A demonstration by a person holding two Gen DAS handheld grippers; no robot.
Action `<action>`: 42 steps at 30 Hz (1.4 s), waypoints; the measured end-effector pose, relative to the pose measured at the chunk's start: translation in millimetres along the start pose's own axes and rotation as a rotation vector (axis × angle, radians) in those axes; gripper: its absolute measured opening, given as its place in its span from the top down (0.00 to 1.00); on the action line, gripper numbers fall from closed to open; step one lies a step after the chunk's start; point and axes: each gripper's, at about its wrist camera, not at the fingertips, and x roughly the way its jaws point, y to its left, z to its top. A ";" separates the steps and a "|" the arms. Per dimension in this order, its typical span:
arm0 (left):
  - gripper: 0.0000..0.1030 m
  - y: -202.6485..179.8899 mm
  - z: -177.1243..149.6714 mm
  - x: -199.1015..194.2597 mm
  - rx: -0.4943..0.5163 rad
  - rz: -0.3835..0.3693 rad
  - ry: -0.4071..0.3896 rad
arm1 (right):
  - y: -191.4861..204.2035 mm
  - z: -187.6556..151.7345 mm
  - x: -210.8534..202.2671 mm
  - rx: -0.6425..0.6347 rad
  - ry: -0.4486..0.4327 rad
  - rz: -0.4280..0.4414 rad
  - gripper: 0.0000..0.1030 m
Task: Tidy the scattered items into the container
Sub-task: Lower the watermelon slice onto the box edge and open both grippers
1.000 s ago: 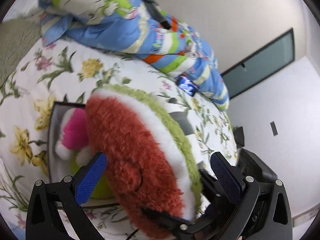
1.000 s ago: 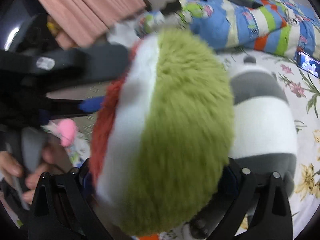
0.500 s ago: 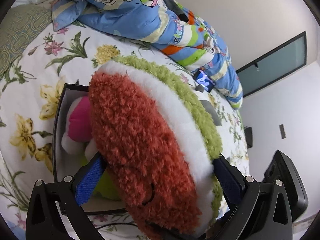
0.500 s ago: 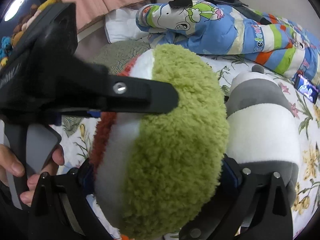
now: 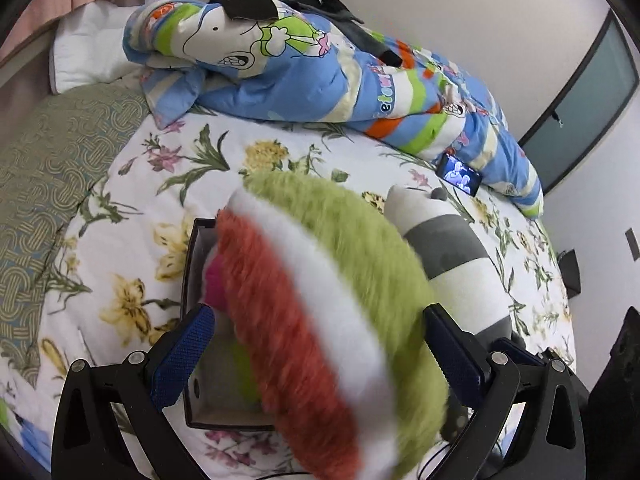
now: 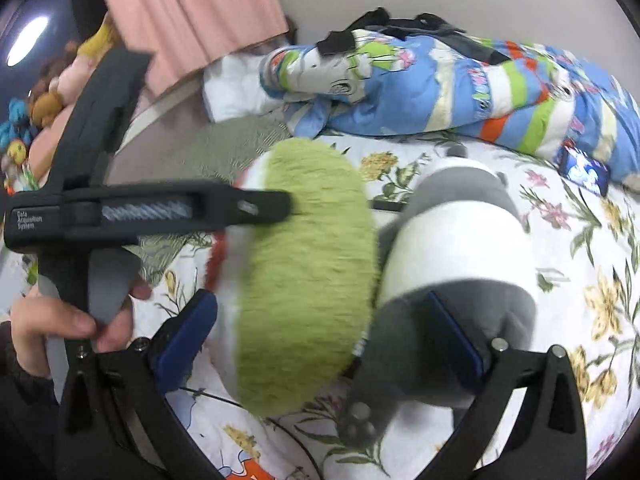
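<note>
A watermelon-slice plush (image 5: pixel 320 320), red, white and green, hangs between the wide-spread fingers of my left gripper (image 5: pixel 316 356), over the dark open box (image 5: pixel 188 264) on the bed. A pink plush (image 5: pixel 214 284) lies inside the box. In the right wrist view the plush's green side (image 6: pixel 304 280) is blurred between the open fingers of my right gripper (image 6: pixel 320 344), and the left gripper's finger (image 6: pixel 256 208) presses its upper left. A grey and white panda plush (image 6: pixel 460 248) lies right of it, also in the left wrist view (image 5: pixel 448 248).
The floral bedsheet (image 5: pixel 132 184) covers the bed. A bundled blue cartoon quilt (image 5: pixel 320 72) lies at the back, with a lit phone (image 5: pixel 460 172) beside it. A green patterned pillow (image 5: pixel 48 152) is at left. A hand (image 6: pixel 60 320) holds the left gripper's handle.
The watermelon plush has dropped lower toward the box and now looks blurred. The right gripper's fingers no longer squeeze it; the panda shows more fully beside it.
</note>
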 end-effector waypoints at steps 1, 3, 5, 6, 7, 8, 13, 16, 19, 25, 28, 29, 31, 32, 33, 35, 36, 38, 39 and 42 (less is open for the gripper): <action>0.00 -0.3 -0.6 3.5 0.004 0.004 0.014 | -6.0 -4.6 -4.8 0.026 -0.010 0.014 0.00; 0.00 1.0 -3.5 12.2 -0.010 -0.004 0.038 | -16.3 -14.5 -18.1 0.079 -0.033 0.042 0.00; 0.00 1.1 -5.3 21.0 -0.028 -0.048 0.049 | -29.1 -22.6 -30.9 0.128 -0.070 0.061 0.00; 0.00 0.7 -5.8 25.9 -0.040 -0.061 0.056 | -37.1 -27.4 -36.6 0.155 -0.083 0.063 0.00; 0.00 0.3 -6.8 28.9 -0.057 -0.067 0.063 | -41.9 -29.2 -38.4 0.175 -0.088 0.064 0.00; 0.00 -0.4 -7.3 29.2 -0.075 -0.072 0.066 | -48.2 -32.5 -41.2 0.202 -0.093 0.069 0.00; 0.00 -10.9 -7.1 14.1 -0.062 -0.047 0.035 | -67.8 -44.8 -60.9 0.243 -0.165 0.111 0.00; 0.00 -11.4 -7.5 7.0 -0.074 -0.058 0.033 | -77.6 -47.5 -70.5 0.270 -0.201 0.145 0.00; 0.00 -13.3 -7.9 1.5 -0.063 -0.055 0.024 | -85.4 -52.9 -75.8 0.298 -0.212 0.167 0.00; 0.00 -9.1 -14.7 3.9 -0.109 -0.047 0.025 | -99.7 -67.7 -81.2 0.335 -0.209 0.194 0.00; 0.00 -12.3 -17.7 9.3 -0.097 -0.017 0.028 | -106.6 -74.6 -82.6 0.351 -0.201 0.202 0.00; 0.00 -13.1 -18.5 10.9 -0.097 -0.007 0.030 | -108.0 -76.4 -83.1 0.354 -0.201 0.202 0.00; 0.00 -14.5 -20.2 9.7 -0.103 -0.001 0.025 | -110.7 -80.1 -85.0 0.359 -0.203 0.203 0.00; 0.00 -15.2 -20.8 6.9 -0.108 -0.011 0.019 | -111.7 -81.4 -85.7 0.362 -0.204 0.202 0.00; 0.00 -16.1 -21.3 3.4 -0.109 -0.023 0.008 | -112.7 -82.9 -87.1 0.364 -0.205 0.202 0.00; 0.00 -17.0 -19.7 -1.7 -0.105 -0.037 -0.012 | -114.7 -84.6 -89.6 0.367 -0.212 0.203 0.00; 0.00 -17.0 -17.9 -2.4 -0.103 -0.035 -0.018 | -115.6 -85.1 -90.1 0.370 -0.213 0.203 0.00; 0.00 -15.2 -15.2 -0.2 -0.112 -0.024 -0.007 | -117.2 -86.3 -90.3 0.375 -0.211 0.205 0.00; 0.00 -14.2 -14.7 0.3 -0.117 -0.026 -0.005 | -117.5 -87.1 -90.4 0.376 -0.209 0.204 0.00; 0.00 -13.1 -15.3 -1.3 -0.115 -0.036 -0.013 | -117.3 -89.4 -91.3 0.371 -0.208 0.197 0.00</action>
